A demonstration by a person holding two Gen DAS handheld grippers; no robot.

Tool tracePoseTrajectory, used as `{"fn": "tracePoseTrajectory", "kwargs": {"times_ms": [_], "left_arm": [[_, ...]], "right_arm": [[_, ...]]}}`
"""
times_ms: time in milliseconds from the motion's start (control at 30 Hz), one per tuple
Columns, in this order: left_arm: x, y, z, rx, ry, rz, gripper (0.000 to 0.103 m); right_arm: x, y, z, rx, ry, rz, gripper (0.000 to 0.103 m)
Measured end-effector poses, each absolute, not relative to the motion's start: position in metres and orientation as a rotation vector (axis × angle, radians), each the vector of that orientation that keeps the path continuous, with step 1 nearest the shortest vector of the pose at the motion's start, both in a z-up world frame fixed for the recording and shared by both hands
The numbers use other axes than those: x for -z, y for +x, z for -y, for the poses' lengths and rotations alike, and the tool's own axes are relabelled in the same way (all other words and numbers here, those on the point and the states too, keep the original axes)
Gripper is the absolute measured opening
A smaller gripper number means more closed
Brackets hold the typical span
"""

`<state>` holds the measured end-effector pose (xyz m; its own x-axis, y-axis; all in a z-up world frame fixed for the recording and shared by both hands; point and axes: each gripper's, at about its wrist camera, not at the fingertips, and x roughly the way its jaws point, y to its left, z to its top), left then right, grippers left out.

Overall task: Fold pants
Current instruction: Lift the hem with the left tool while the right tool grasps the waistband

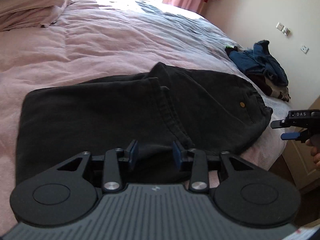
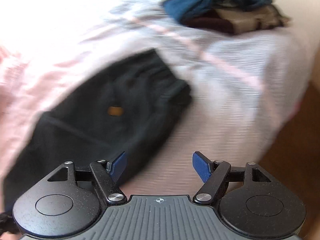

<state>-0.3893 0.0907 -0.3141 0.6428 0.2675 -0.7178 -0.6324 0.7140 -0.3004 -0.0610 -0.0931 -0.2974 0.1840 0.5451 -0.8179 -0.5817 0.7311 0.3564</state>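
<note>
The black pants (image 1: 124,108) lie on the bed (image 1: 100,40), near its front edge, on a pink cover. They are folded over: the leg part lies across the middle, with its hems on top of the upper part. The waistband points to the right side, and a small yellow round mark (image 1: 242,104) is visible close to it.

The left hand-held gripper (image 1: 155,153) is above the near edge of the pants. Its two blue pads (image 1: 133,150) stand apart, so it is open, and no cloth is between them.

The right hand-held gripper (image 2: 159,167) is also open, with its fingers wide apart and nothing held. It is over the front edge of the bed, just beside the waistband end of the pants; its left pad (image 2: 118,166) is over the dark cloth and the other is over the bed cover. The right wrist view is blurred. In the left wrist view this gripper appears at the right edge, near the waistband but apart from it.

A pile of blue and dark clothes (image 1: 264,68) lies farther back on the bed, near the wall. Pink pillows (image 1: 30,6) are at the far left.
</note>
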Motion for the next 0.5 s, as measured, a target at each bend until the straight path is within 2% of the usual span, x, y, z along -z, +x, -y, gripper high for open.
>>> {"fn": "tracePoseTrajectory", "kwargs": {"times_ms": [200,333,400,500], "left_arm": [[0.308,-0.438,-0.143,-0.790,-0.630,-0.734,0.032],[0.311,-0.451,-0.157,-0.803,-0.688,-0.699,0.032],[0.311,-0.454,-0.156,-0.806,-0.695,-0.690,0.032],[0.311,-0.459,-0.156,-0.813,-0.713,-0.675,0.032]], "right_arm": [[0.341,-0.108,0.030,-1.151,0.259,-1.390,0.069],[0.378,-0.139,0.003,-1.137,0.337,-1.565,0.055],[0.386,-0.146,0.001,-1.075,0.332,-1.573,0.051],[0.388,-0.148,0.002,-1.053,0.377,-1.569,0.051]]}}
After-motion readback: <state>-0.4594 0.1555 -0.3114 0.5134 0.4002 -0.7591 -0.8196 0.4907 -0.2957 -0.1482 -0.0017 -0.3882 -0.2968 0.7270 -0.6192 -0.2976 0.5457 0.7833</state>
